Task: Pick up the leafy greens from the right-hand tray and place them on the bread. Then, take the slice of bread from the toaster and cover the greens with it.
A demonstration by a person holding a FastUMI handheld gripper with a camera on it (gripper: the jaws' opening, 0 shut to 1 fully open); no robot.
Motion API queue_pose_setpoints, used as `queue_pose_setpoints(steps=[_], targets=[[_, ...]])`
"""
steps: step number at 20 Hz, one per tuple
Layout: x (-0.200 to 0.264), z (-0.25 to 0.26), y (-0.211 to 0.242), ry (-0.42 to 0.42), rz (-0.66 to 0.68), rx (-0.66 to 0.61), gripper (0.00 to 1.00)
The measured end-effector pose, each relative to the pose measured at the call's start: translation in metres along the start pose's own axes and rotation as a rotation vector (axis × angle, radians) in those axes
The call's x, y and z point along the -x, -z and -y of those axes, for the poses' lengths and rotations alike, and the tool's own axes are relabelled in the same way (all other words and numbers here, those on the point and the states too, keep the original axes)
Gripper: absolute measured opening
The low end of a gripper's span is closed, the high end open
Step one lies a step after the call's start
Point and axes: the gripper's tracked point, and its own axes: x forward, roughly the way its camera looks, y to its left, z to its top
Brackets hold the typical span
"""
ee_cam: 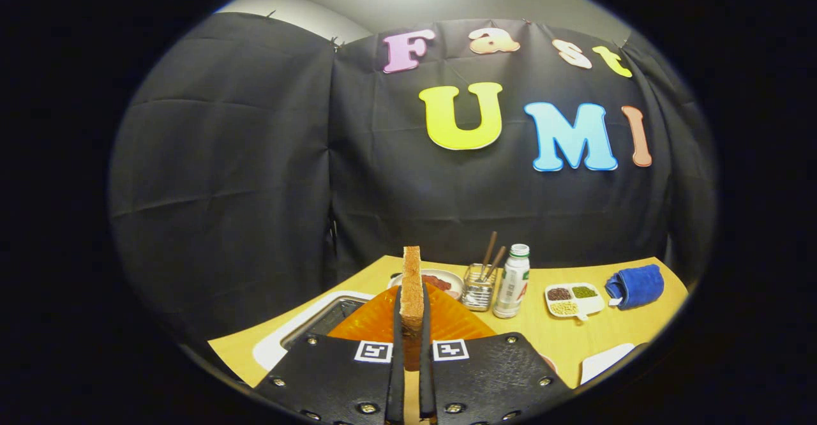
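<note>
Gripper view: tool point(412, 323) clenched on browned toast slice point(412, 284), held edge-on, long axis upright toward 12 o'clock. Orange ribbed plate point(459, 326) lies directly under and beyond fingers; greens hidden. Wooden table point(555, 335) below.

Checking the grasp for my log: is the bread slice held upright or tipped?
Upright. The bread stands on edge between the gripper's fingers, which press on both faces, above the orange plate.
</note>
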Motion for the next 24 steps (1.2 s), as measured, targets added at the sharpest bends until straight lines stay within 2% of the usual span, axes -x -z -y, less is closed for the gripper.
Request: queue_pose_setpoints(steps=[7, 12, 21, 24], targets=[[0.015, 0.066, 0.032, 0.091, 0.000, 0.013, 0.09], [0.018, 0.084, 0.070, 0.092, -0.077, -0.078, 0.09], [0.019, 0.063, 0.104, 0.042, -0.128, -0.197, 0.09], [0.019, 0.056, 0.112, 0.028, -0.140, -0.200, 0.09]])
